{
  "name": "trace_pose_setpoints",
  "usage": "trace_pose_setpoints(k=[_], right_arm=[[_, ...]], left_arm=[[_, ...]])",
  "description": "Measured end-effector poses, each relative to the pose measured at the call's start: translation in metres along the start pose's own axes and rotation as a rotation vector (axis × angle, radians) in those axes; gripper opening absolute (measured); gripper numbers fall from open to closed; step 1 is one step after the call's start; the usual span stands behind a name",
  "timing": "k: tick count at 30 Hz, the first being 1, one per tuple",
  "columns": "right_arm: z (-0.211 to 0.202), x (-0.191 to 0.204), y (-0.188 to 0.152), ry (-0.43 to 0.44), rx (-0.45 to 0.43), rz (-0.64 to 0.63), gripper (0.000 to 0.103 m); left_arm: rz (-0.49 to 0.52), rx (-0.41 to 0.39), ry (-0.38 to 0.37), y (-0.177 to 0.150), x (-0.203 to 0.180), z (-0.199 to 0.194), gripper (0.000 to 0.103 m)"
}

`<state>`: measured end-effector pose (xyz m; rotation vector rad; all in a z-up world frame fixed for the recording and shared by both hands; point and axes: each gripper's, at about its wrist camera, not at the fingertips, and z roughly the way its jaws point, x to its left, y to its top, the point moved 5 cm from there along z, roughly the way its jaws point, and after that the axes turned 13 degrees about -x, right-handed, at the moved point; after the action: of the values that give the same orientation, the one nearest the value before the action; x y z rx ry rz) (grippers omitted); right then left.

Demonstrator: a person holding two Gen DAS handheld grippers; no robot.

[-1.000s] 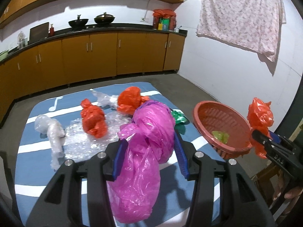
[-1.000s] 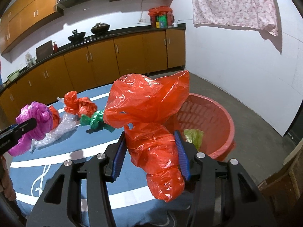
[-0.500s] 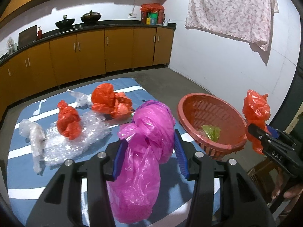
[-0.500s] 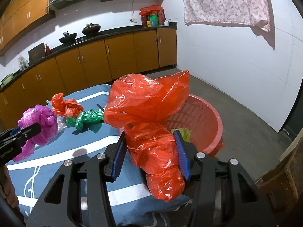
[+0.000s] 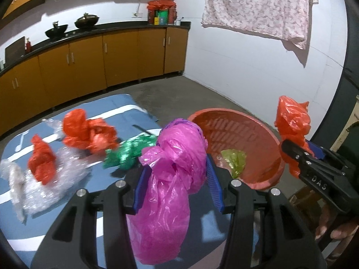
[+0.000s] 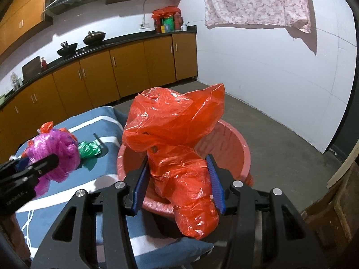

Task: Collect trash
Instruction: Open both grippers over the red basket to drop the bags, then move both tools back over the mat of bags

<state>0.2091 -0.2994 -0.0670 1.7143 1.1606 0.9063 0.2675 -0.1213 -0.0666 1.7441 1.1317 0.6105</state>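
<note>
Concrete floor [image 6: 280,134] lies bare between the white wall [image 6: 258,67] and the blue striped cloth [image 5: 125,112], giving open room on the basket's far and right sides. Cabinets [image 5: 89,67] close off the far left.

Cloth covers the bench; its far corner drops off just left of the red basket [image 5: 253,130], and its near edge is cut off under the tong bodies in both views. The basket stands at the cloth's right edge, rim tilted toward the cameras. Whether it rests on the floor or on a support cannot be told.

The magenta bag [image 5: 175,168] is clamped between the blue pads of the left tongs [image 5: 177,186]; it bulges above them, hangs crumpled below, and hovers over the cloth just left of the basket rim. The orange bag [image 6: 179,145] is gripped by the right tongs [image 6: 178,186], held over the basket's near rim and hiding most of the interior from the right wrist view.

Loose trash on the cloth: clear bubble wrap [image 5: 44,179], blurred, with a small orange bag [image 5: 42,161] on it; a larger orange bag [image 5: 87,132]; a green bag [image 5: 128,152]. A yellow-green scrap [image 5: 233,159] lies inside the basket. Fingers [image 5: 332,233] show at the lower right, cut off.
</note>
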Motion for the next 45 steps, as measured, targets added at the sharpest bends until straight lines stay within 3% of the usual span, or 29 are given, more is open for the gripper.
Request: trace_pose_setpoints(k=[19, 22, 27, 31, 35, 40, 45], right_arm=[[0.046, -0.028, 0.02, -0.031, -0.021, 0.073, 0.05], [0.053, -0.031, 0.026, -0.013, -0.031, 0.086, 0.05], [0.057, -0.041, 0.027, -0.003, -0.029, 0.137, 0.061], [0.054, -0.039, 0.019, -0.005, -0.016, 0.135, 0.063], [0.045, -0.035, 0.011, -0.025, -0.016, 0.096, 0.073], [0.037, -0.034, 0.001, -0.03, 0.012, 0.107, 0.077], [0.028, -0.023, -0.008, -0.021, 0.036, 0.108, 0.078]], left_arm=[[0.02, 0.028, -0.119, 0.013, -0.056, 0.091, 0.047], [0.006, 0.038, -0.128, 0.016, -0.058, 0.102, 0.053], [-0.003, 0.04, -0.113, 0.015, -0.051, 0.108, 0.065], [-0.025, 0.05, -0.098, 0.011, -0.04, 0.106, 0.069], [-0.036, 0.046, -0.067, 0.007, -0.027, 0.093, 0.077], [-0.048, 0.01, 0.001, -0.001, 0.001, 0.055, 0.087], [-0.035, -0.014, 0.1, -0.017, 0.036, 0.01, 0.089]])
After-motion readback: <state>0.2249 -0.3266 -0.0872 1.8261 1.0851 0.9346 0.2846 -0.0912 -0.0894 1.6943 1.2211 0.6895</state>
